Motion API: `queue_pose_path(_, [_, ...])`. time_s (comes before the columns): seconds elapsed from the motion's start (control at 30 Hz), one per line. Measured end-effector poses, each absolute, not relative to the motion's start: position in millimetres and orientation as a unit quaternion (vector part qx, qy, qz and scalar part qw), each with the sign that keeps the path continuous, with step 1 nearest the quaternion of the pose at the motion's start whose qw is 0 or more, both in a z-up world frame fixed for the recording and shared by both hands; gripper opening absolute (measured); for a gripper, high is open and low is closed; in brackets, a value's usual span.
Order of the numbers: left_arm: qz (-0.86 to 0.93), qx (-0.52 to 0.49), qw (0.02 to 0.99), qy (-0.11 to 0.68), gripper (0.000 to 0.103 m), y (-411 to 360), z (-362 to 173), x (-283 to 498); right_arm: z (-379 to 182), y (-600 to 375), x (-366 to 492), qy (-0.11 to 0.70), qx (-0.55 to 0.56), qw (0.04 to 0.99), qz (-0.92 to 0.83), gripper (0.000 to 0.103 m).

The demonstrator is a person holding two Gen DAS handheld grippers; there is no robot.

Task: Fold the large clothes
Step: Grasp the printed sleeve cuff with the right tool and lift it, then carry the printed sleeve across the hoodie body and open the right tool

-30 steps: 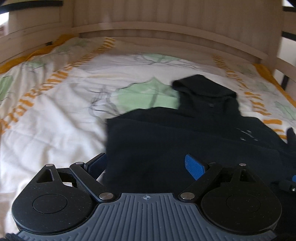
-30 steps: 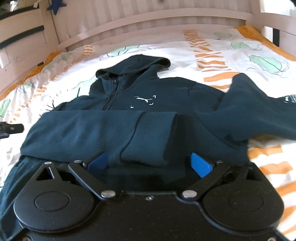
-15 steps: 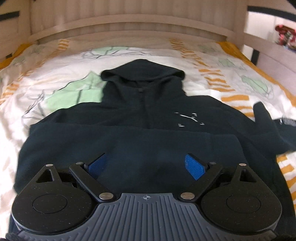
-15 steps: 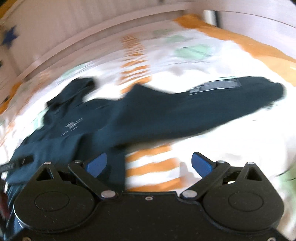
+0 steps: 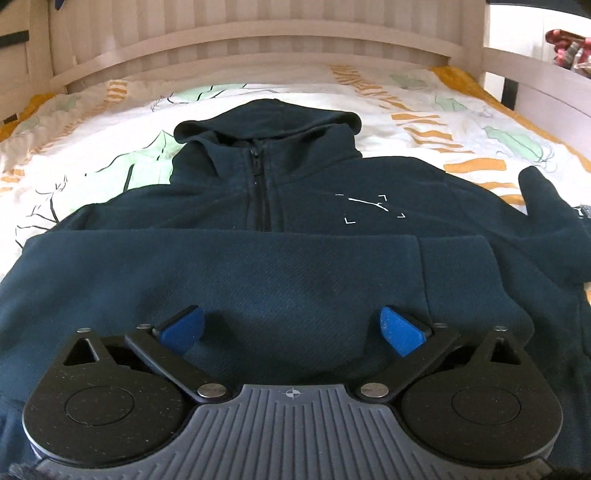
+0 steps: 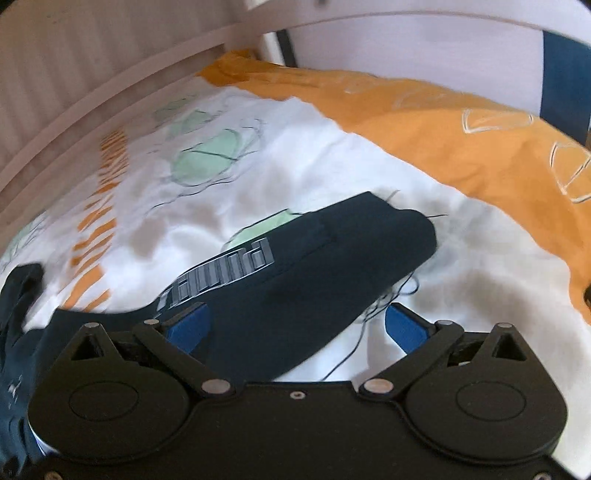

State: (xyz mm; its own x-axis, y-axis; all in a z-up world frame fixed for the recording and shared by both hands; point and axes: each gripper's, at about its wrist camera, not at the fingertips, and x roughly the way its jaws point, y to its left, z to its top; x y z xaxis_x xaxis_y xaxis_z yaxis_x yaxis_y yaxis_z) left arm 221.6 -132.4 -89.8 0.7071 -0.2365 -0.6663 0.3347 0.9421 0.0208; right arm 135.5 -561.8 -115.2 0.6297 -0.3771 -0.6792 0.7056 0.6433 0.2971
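Garment: a dark navy zip hoodie (image 5: 295,206) lies face up on the patterned bedspread (image 5: 110,122), its hood (image 5: 266,122) toward the slatted headboard (image 5: 258,33).
Folded sleeve: one sleeve (image 5: 229,266) lies crosswise over the chest, below the zip (image 5: 260,192) and below the small white logo (image 5: 369,206), its cuff ending on the logo side.
Loose sleeve: the other sleeve (image 6: 303,266) stretches out away from the hoodie's body onto the white part of the bedspread, printed lettering (image 6: 221,273) along it, its cuff (image 6: 388,229) the farthest point from the body; loose threads trail beside it.
Left gripper: the left gripper (image 5: 291,326) hovers over the folded sleeve, near the hoodie's lower half; its jaws are opening, spread wide, with nothing pinched between the blue pads (image 5: 181,328).
Right gripper: the right gripper (image 6: 295,325) hangs over the loose sleeve, jaws wide apart; the sleeve passes between them but the pads do not press on it.
Step in hand: judged from the layout, one sleeve is folded in and the second is being approached.
Next move calls for: lowering the right gripper onto the loose sleeve close to the cuff, closing on the cloth alone and not the bedspread, then carrying it across the chest to lie over the folded sleeve.
Caution: the fabric looks thick and limp; a shallow pinch may slip.
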Motion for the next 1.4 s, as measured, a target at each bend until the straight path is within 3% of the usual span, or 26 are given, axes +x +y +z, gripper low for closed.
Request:
queue_pose_path(0.3, [-0.153, 0.077, 0.925, 0.340, 0.103, -135, -93, 220, -130, -591, 137, 0.249, 0.338, 0.854, -0.306, 0.102])
queue_pose_path(0.37, [-0.154, 0.077, 0.925, 0.339, 0.103, -135, -93, 220, -130, -596, 137, 0.244, 0.344, 0.854, -0.304, 0.089])
queue_pose_path(0.4, [-0.153, 0.077, 0.925, 0.339, 0.103, -135, -93, 219, -131, -599, 137, 0.245, 0.345, 0.853, -0.306, 0.063])
queue_pose_path(0.43, [-0.154, 0.077, 0.925, 0.339, 0.103, -135, -93, 220, -131, -601, 138, 0.251, 0.346, 0.848, -0.313, 0.046])
queue_pose_path(0.47, [-0.154, 0.077, 0.925, 0.339, 0.103, -135, -93, 220, -132, -603, 138, 0.255, 0.351, 0.845, -0.314, 0.045])
queue_pose_path(0.57, [-0.154, 0.076, 0.925, 0.339, 0.103, -135, -93, 219, -119, -598, 137, 0.250, 0.343, 0.854, -0.301, 0.029])
queue_pose_path(1.07, [-0.179, 0.048, 0.904, 0.384, 0.102, -105, -72, 223, 48, -449, 169, 0.159, 0.196, 0.957, -0.143, 0.027])
queue_pose_path(1.4, [-0.120, -0.020, 0.923, 0.366, 0.102, 13, -47, 214, 35, -286, 238, 0.199, 0.154, 0.968, 0.017, 0.027])
